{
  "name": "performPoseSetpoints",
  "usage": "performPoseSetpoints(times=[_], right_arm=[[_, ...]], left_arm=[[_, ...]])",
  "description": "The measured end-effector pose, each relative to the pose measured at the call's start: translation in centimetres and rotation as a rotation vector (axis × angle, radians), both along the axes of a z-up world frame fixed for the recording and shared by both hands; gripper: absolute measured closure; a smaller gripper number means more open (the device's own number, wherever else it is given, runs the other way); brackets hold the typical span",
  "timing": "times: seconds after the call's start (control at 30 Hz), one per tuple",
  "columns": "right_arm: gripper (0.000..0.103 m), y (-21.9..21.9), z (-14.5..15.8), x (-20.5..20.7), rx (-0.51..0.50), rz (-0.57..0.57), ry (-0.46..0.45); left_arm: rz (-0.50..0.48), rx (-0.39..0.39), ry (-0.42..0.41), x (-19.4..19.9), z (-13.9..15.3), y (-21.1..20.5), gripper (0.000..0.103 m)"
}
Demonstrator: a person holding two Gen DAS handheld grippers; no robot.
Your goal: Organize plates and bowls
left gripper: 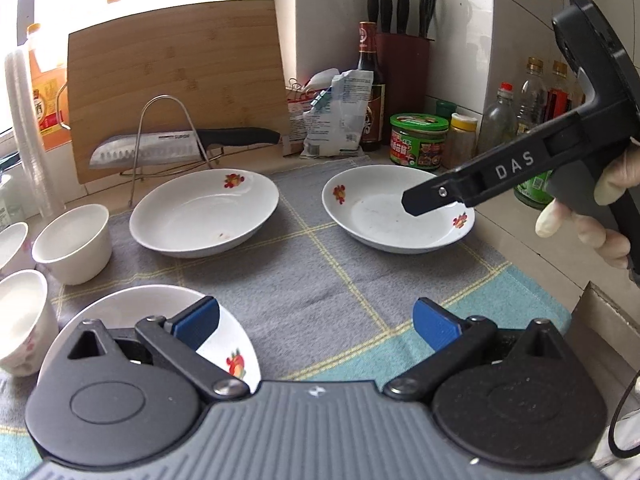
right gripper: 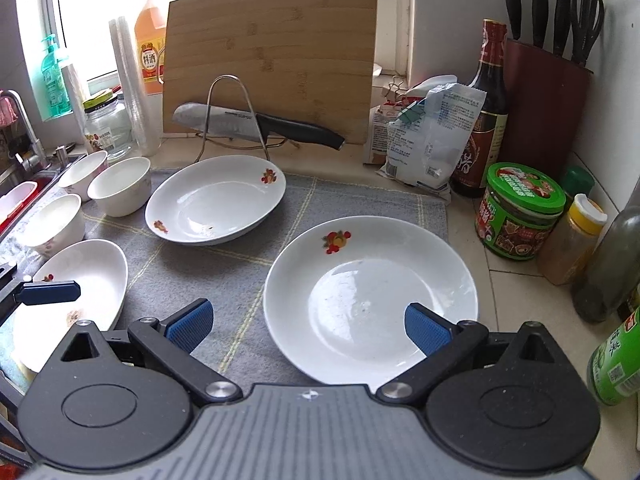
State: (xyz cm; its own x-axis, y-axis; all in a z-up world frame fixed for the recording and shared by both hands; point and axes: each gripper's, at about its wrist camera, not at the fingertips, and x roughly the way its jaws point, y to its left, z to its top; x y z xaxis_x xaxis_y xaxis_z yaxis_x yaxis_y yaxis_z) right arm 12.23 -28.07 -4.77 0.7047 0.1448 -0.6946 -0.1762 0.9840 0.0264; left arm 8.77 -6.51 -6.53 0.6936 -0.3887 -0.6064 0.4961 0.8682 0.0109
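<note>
Right wrist view: right gripper [right gripper: 308, 326] splayed over plate [right gripper: 360, 256].

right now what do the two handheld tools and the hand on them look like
Both tools, left tool and right tool, have black linkage arms, round black hubs, a ribbed grey body and blue textured pads. The right tool's black side bar reads "DAS". The hand wears a pale glove. A black cable loops nearby.

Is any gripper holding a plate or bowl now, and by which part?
Nothing is held. The left gripper and right gripper are both open, with the right one above the nearest plate, not gripping it.
</note>
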Motion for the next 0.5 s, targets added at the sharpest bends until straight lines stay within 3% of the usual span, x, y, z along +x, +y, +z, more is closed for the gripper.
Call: performPoseSetpoints(times=[0.13,0.33,0.5], right_arm=[[0.000,2.5,-0.4,-0.7,0.008,0.062,0.023],[0.000,5.7,-1.0,0.4,0.020,0.201,0.060],[0.000,7.9,-2.0,2.0,0.059,0.337,0.089]], left_arm=[[0.046,-0.009,0.007,-1.6,-0.1,1.8,0.001],[0.187,-0.009,0.004,-3.7,0.4,3.9,0.001],[0.321,0.046,0.025,-5.2,0.3,5.2,0.001]])
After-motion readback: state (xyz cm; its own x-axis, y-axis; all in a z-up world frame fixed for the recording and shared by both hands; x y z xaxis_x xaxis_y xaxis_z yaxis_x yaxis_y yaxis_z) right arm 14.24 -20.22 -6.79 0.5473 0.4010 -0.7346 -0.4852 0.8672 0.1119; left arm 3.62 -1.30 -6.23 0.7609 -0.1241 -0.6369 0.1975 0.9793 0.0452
